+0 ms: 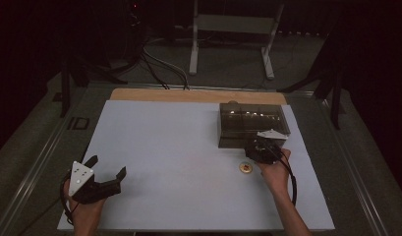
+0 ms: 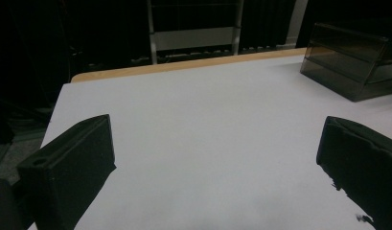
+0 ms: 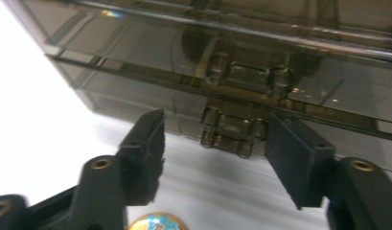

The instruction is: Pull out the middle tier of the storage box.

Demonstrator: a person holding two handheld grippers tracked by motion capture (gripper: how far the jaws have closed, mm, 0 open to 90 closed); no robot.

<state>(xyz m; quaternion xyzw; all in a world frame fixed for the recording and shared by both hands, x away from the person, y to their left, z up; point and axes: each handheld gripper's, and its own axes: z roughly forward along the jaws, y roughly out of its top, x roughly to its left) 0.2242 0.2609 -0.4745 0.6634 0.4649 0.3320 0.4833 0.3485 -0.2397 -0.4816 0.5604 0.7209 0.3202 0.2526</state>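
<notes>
The table has a big white sheet (image 1: 188,162) on top, and a strip of light wood (image 1: 188,95) shows along its far edge. The room around it is dark. Behind the table stands a pale metal frame (image 1: 233,29) on a grey floor, with black cables (image 1: 154,66) lying near it.

The right gripper (image 1: 260,146) is held right up against the near side of a smoky see-through box (image 1: 252,123). In the right gripper view its two black jaws stand partly apart, one on each side of the bottom drawer's little handle (image 3: 232,132). The pads do not press on the handle. A small round gold thing (image 1: 246,167) lies on the sheet just beside this gripper, on the person's side of it.

The left gripper (image 1: 107,172) is well apart from the box, near the front left corner of the sheet. Its jaws are wide apart with nothing between them, just bare white sheet. The box sits far off to its front and right.
</notes>
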